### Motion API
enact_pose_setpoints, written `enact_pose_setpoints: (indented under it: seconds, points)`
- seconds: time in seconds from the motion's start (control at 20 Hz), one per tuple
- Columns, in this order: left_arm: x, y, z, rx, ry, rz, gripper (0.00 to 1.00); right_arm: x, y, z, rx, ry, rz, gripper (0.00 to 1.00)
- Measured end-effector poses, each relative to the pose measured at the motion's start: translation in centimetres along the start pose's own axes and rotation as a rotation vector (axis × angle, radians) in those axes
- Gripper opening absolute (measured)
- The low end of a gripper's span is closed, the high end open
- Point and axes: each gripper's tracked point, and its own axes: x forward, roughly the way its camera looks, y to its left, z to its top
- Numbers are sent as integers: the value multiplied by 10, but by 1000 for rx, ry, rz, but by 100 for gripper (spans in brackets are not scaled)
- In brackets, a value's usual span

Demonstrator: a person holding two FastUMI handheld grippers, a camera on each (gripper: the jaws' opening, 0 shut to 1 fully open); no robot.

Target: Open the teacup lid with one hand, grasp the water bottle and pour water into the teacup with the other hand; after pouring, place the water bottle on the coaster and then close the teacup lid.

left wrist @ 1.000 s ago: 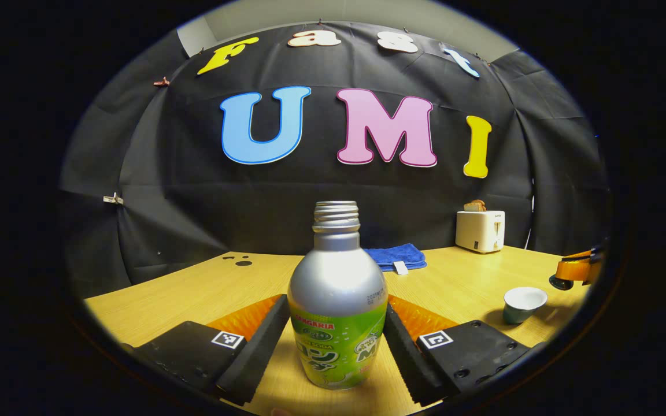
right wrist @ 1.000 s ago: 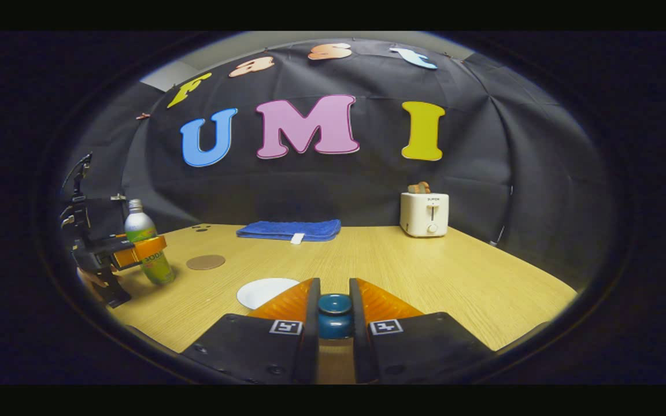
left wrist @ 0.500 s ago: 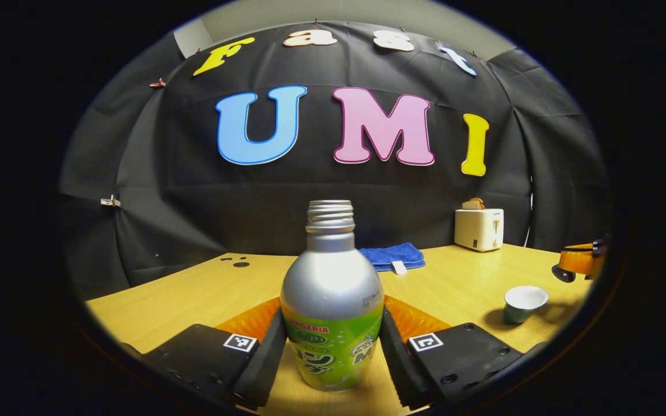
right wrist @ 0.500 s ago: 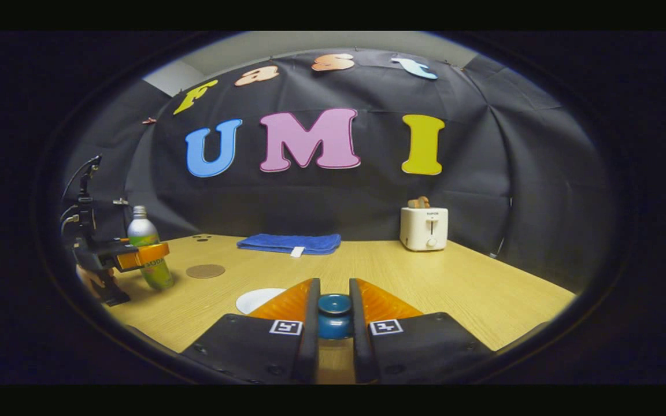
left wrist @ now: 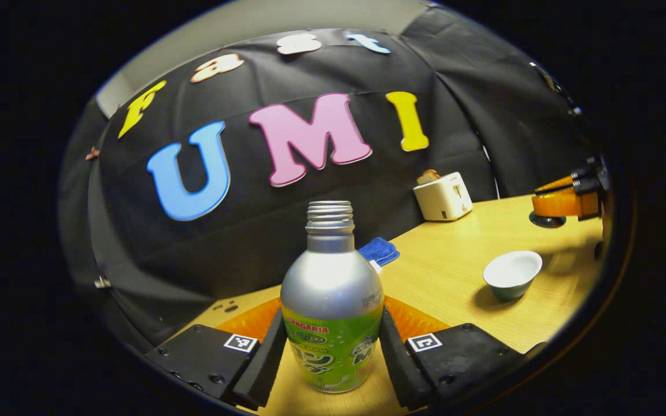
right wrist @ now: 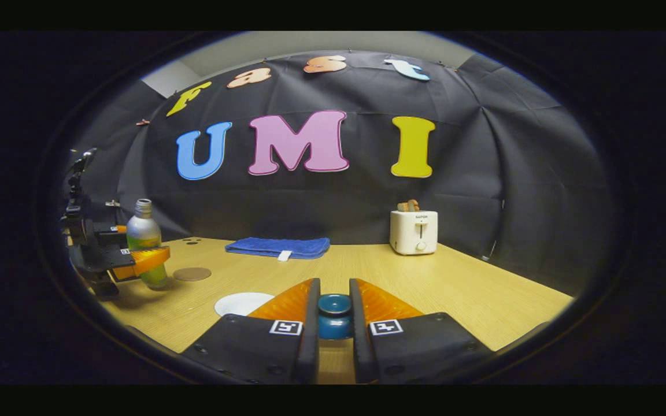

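Observation:
A silver bottle with a green label and no cap [left wrist: 332, 300] is held in my left gripper [left wrist: 332, 326], both pads pressing its sides. In the right gripper view the bottle [right wrist: 144, 242] and left gripper [right wrist: 136, 261] hang just above the table at the far left, beside the round brown coaster [right wrist: 192, 274]. The uncovered teacup [left wrist: 511, 274], white inside, stands on the table to the right of the bottle. My right gripper [right wrist: 334, 292] is shut on the blue knob of the teacup lid [right wrist: 334, 316], held in the air to the right of the teacup [right wrist: 240, 303].
A white toaster [right wrist: 414, 231] stands at the back right by the cloth wall. A folded blue towel [right wrist: 278, 247] lies at the back middle of the wooden table [right wrist: 472, 294]. Several dark dots [right wrist: 193, 240] mark the table's back left.
My left gripper closed on the bottle, raised it off the table and rolled, so its view now tilts with the teacup nearer. The right gripper drifted slightly with the lid.

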Motion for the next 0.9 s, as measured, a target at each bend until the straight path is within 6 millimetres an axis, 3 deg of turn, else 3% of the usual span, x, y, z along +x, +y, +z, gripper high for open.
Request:
enact_pose_setpoints:
  seconds: [0.05,0.2,0.6,0.85,0.9]
  points:
    - [3,-3,6,76,-8,-12,80,0,-1,0,0,0,2,24]
    - [14,-19,15,286,-16,-64,80,0,-2,0,1,-1,12,28]
    - [30,-62,-4,721,19,-225,80,-1,-10,0,1,0,21,28]
    - [32,-75,-6,906,17,-280,80,-2,-10,0,0,0,27,28]
    - [34,-78,-7,947,17,-292,80,-2,-10,0,0,1,27,24]
